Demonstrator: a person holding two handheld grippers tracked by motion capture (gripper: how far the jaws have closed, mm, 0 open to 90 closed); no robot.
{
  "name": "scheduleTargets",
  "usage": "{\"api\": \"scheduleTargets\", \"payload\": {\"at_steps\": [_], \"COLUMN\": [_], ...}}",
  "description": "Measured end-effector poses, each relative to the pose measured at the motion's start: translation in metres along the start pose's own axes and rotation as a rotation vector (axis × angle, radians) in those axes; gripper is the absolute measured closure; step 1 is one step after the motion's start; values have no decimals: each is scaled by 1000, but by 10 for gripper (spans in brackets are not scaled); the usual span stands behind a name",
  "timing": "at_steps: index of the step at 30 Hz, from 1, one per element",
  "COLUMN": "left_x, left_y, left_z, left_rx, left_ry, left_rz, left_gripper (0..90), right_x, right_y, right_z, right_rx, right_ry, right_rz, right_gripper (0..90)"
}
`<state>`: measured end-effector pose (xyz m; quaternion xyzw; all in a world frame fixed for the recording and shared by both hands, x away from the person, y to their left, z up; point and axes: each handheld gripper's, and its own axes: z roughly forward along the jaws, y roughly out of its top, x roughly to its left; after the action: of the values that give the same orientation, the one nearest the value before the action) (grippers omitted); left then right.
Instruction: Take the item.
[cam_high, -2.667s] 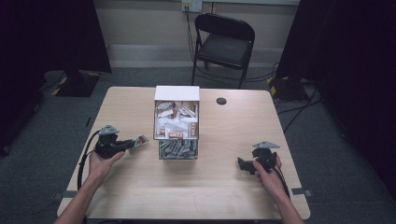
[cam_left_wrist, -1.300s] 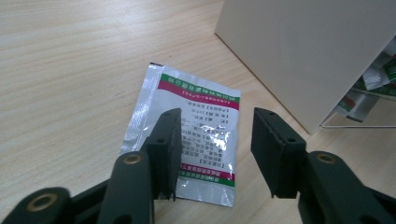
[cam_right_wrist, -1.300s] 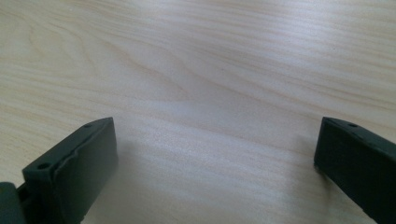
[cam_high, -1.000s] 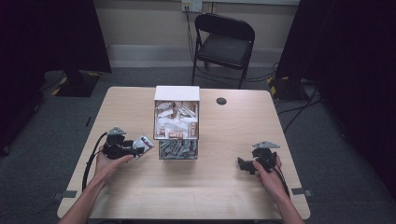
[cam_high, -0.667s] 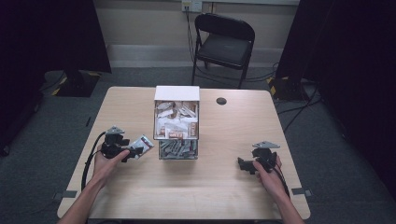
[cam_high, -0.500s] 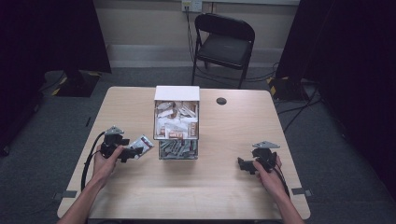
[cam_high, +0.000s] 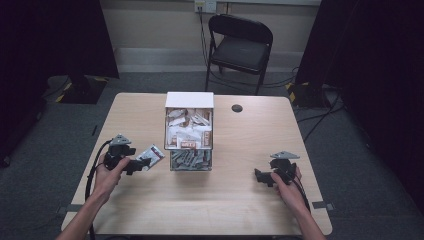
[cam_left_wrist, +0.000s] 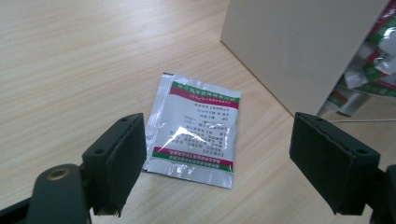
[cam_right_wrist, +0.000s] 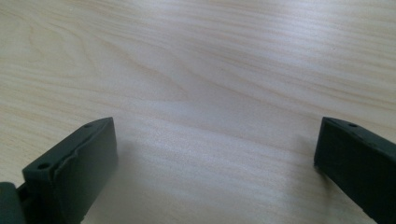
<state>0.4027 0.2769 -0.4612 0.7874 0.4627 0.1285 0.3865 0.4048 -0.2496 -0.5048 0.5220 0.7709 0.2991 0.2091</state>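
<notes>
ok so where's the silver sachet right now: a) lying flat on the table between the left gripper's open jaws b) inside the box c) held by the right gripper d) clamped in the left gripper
a: in the left gripper view the silver sachet lies flat on the table, with the left gripper standing open, its jaws well apart on either side and not touching it, beside the box.

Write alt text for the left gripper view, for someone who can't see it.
A silver sachet with red and green bands and small print lies flat on the wooden table, between the wide-open black jaws of the left gripper and touching neither. The white box stands at upper right, with more packets at its open side.
</notes>
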Motion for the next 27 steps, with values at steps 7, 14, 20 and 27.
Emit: {"api": "scheduleTargets", "payload": {"at_steps": [7, 14, 20, 27], "left_x": [-10, -13, -10, -7], "left_y": [0, -4, -13, -23], "left_z": [-12, -24, -40, -51], "left_rx": [-12, -5, -39, -30], "left_ry": [7, 32, 37, 105], "left_rz": [16, 14, -8, -17], "left_gripper": [189, 189, 172, 188], "right_x": [0, 0, 0, 0], "right_y": [0, 0, 0, 0], "right_z": [0, 0, 0, 0], "right_rx": [0, 0, 0, 0], "right_ry": [0, 0, 0, 0], "right_rz": [0, 0, 0, 0], "right_gripper": [0, 0, 0, 0]}}
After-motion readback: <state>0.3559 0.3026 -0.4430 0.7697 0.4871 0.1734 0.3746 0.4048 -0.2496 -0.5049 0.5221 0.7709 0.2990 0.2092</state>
